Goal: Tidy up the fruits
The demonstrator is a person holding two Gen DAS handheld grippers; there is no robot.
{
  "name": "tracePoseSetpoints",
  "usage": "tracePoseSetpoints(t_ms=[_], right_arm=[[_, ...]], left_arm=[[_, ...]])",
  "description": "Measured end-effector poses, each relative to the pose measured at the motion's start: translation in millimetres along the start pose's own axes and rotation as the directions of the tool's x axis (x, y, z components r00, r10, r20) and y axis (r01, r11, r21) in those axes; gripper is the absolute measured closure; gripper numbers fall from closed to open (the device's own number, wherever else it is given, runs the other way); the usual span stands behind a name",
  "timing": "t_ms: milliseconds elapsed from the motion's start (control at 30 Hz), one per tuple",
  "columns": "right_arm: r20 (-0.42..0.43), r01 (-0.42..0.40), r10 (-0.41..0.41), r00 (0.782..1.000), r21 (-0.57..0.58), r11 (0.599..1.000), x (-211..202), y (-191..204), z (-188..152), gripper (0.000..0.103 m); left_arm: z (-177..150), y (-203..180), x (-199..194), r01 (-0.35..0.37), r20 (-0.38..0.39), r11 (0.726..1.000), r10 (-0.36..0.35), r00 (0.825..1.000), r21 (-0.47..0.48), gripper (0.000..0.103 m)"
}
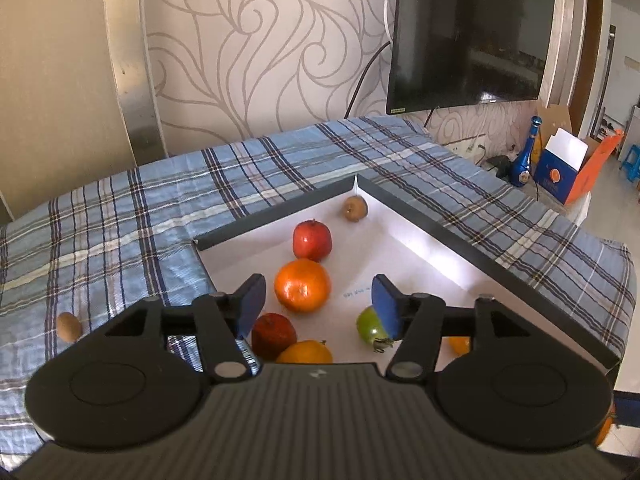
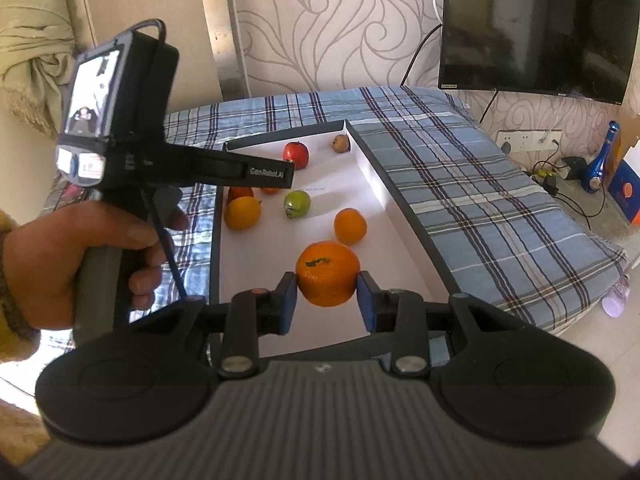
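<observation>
Covering the whole surface is a blue plaid cloth [image 1: 280, 184], spread over what may be a bed or a table, hard to tell which; on it lies a shallow box [image 2: 404, 196] with a white floor and dark walls, holding most of the fruit; a dark screen [image 1: 468, 32] hangs on the swirl-patterned wall behind; the left hand-held gripper [image 1: 318, 304] hangs over the near part of the box with its jaws released and apart, nothing between the pads, a large orange [image 1: 303, 285] on the box floor beyond the gap and a green apple [image 1: 370, 325] partly behind its right finger; in the right wrist view a hand [image 2: 68, 264] grasps this gripper's handle; the right hand-held gripper [image 2: 327, 300] is clenched on another orange [image 2: 327, 273], both blue pads pressed against its sides above the box floor; further in the box sit a red fruit [image 1: 312, 240], a darker red one [image 1: 274, 334] and a small brown kiwi [image 1: 355, 208] in the far corner; a second kiwi [image 1: 69, 326] rests on the cloth outside the box, left of it
</observation>
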State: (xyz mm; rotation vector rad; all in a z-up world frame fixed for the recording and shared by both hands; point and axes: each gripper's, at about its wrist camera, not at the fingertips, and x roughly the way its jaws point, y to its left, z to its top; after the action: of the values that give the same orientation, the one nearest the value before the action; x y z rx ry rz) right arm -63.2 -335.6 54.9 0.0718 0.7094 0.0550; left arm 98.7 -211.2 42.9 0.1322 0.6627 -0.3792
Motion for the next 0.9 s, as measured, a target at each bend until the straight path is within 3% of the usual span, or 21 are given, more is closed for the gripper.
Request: tracePoseSetpoints(t_ms=[267,700,767,900], right_arm=[[-0.006,-0.017,0.017,1.0,0.012,1.0,15.2,0.3,5.0,0.067],[-0.013,0.009,-0.009,1.0,0.005,1.0,43.8,8.1,12.2,0.066],[0.005,0.026,-0.026,1.0,0.002,1.0,43.2,10.9,12.5,0.053],[0.05,0.032,-0.03,0.998,-0.032,0.999,37.7,17.6,13.7,0.052]], left_arm=[[-6.1,21.6,-28.7,-0.006,0.022,0.999,0.007,1.0,-0.048,0.038],[-42.5,85.7,-83.4,-0.141,0.026,0.975,0.148,0.989,-0.174,0.036],[-49.5,92.5,-90.4,-0.162,0.022,0.968,0.169,0.985,-0.192,0.036],[-61.4,104.0,-101.0,-0.198,0.005,0.952,0.205,0.979,-0.231,0.036]])
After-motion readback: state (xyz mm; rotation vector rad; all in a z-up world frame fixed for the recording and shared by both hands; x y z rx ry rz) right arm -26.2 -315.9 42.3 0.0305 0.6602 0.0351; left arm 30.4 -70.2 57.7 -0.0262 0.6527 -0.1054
